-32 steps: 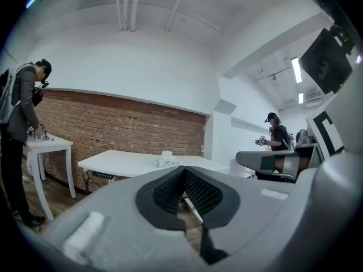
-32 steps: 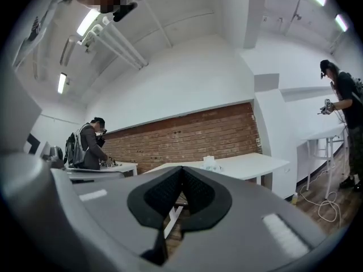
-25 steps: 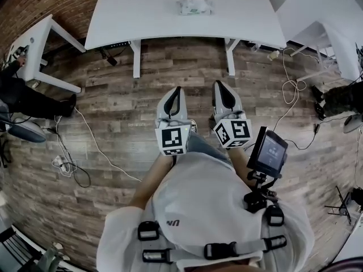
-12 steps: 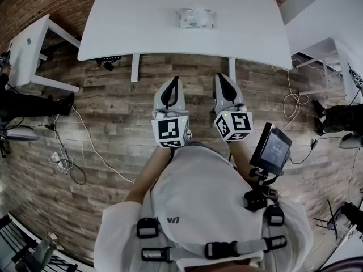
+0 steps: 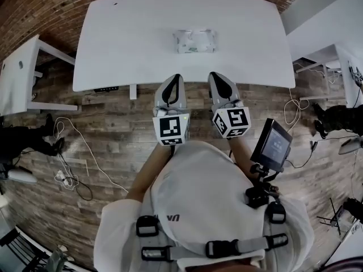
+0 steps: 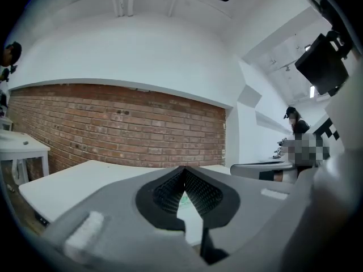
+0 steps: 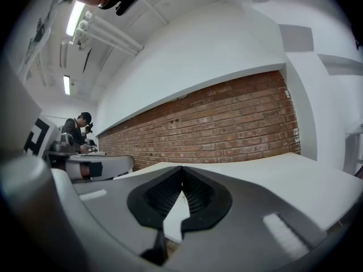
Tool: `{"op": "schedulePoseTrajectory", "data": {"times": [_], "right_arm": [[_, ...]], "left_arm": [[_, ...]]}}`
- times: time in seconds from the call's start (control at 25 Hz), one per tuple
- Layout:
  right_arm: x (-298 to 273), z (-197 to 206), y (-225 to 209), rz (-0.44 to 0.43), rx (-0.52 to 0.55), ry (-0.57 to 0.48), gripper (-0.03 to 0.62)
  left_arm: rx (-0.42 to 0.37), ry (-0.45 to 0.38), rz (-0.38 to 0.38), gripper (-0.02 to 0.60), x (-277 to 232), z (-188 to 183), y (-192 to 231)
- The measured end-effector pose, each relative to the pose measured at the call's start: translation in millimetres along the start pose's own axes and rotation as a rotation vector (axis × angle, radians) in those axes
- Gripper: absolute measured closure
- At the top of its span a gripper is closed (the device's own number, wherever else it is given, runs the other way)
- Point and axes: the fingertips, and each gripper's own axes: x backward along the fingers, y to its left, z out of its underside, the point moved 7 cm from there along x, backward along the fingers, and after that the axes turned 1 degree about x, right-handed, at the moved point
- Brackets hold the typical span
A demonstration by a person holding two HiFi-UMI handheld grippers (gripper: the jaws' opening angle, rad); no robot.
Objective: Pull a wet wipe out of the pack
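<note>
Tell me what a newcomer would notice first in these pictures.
Two grippers are held side by side at the near edge of the white table: the left gripper and the right gripper, both shut and empty. Beyond them, alone near the table's middle, lies the wet wipe pack. A red brick wall runs behind the table.

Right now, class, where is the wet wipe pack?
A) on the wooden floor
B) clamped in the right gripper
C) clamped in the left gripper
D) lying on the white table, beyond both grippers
D: the wet wipe pack lies on the white table, beyond the left gripper and right gripper, untouched.
</note>
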Motion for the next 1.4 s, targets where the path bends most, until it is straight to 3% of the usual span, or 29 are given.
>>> {"op": "schedulePoseTrajectory", "data": {"times": [0.36,0.8,0.96,1.2,1.4], "right_arm": [[-88,-8,-41,0.096,-0.013,0.01,0.588],[-125,33,-69,-0.013,0.013,0.248,0.453],[-131,45,-70,-0.024,0.054,0.311,0.444],[-139,57,-73,-0.021,0.079,0.376,0.444],[-138,61,-78,-0.006,0.111,0.425,0.523]], "left_arm": [[-0.006,0.037,0.097,0.58,-94,-3,38],[0.008,0.086,0.044,0.58,-135,-1,54],[0.008,0.098,0.024,0.58,-139,2,58],[0.007,0.107,0.017,0.58,-148,4,57],[0.002,0.104,0.017,0.58,-151,1,50]]}}
